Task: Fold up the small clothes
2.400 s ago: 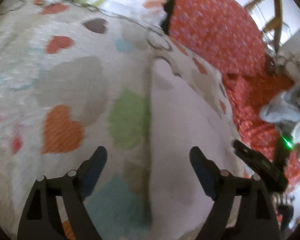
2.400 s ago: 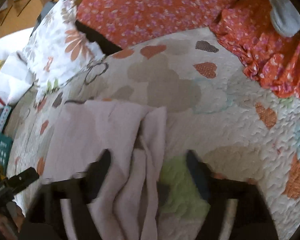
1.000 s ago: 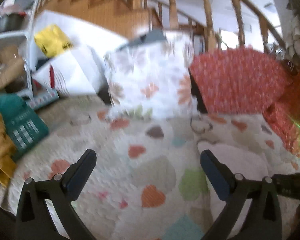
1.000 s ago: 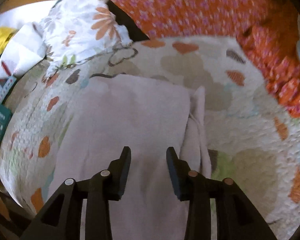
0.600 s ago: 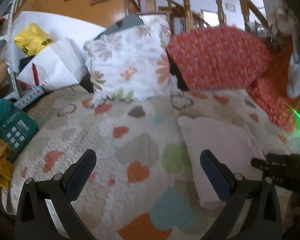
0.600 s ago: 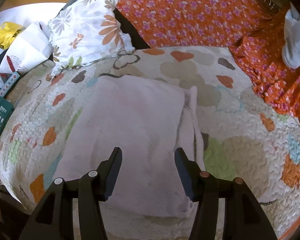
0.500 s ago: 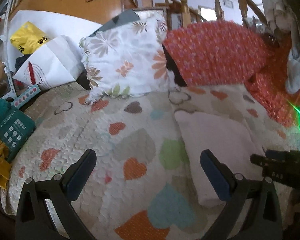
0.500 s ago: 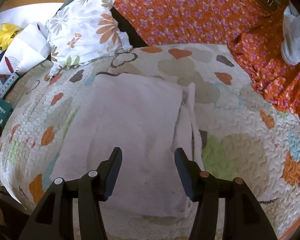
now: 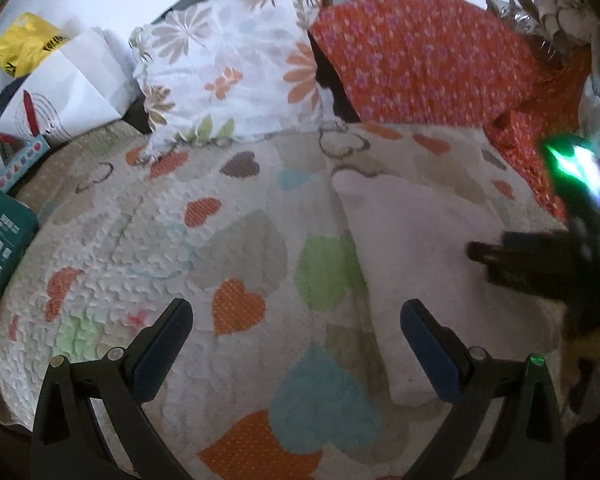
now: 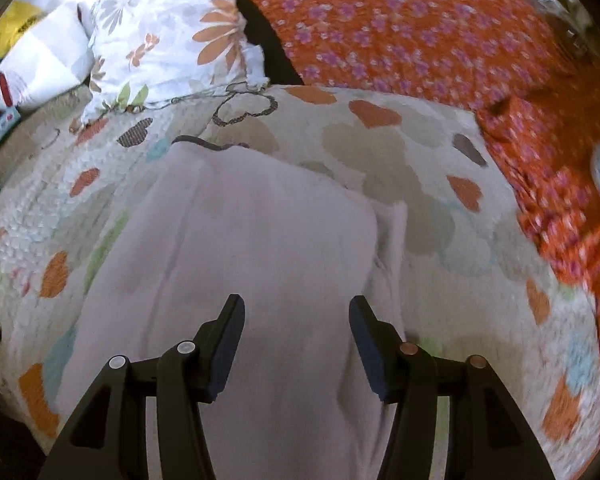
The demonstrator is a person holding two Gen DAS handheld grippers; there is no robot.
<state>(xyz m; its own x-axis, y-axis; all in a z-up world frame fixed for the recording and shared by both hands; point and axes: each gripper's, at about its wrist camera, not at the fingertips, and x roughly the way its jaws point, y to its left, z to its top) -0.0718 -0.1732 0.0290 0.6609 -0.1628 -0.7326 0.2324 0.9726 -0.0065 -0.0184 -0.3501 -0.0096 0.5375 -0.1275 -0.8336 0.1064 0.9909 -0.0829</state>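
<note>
Quilted bedspread with coloured hearts (image 9: pixel 236 248), orange floral cushion (image 9: pixel 420 56) at back, folded pale pink garment (image 10: pixel 260 264) flat on quilt, right gripper (image 10: pixel 296 336) above it, jaws apart, empty, left gripper (image 9: pixel 296 344) spread wide, nothing held.

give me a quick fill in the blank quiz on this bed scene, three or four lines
1. The pale folded garment lies on a quilt printed with ____ shapes.
2. The right gripper hovers over the garment with its jaws ____.
3. The pillow leaning behind the quilt has a ____ print.
4. The left gripper holds ____ between its fingers.

Missing words: heart; open; floral; nothing
</note>
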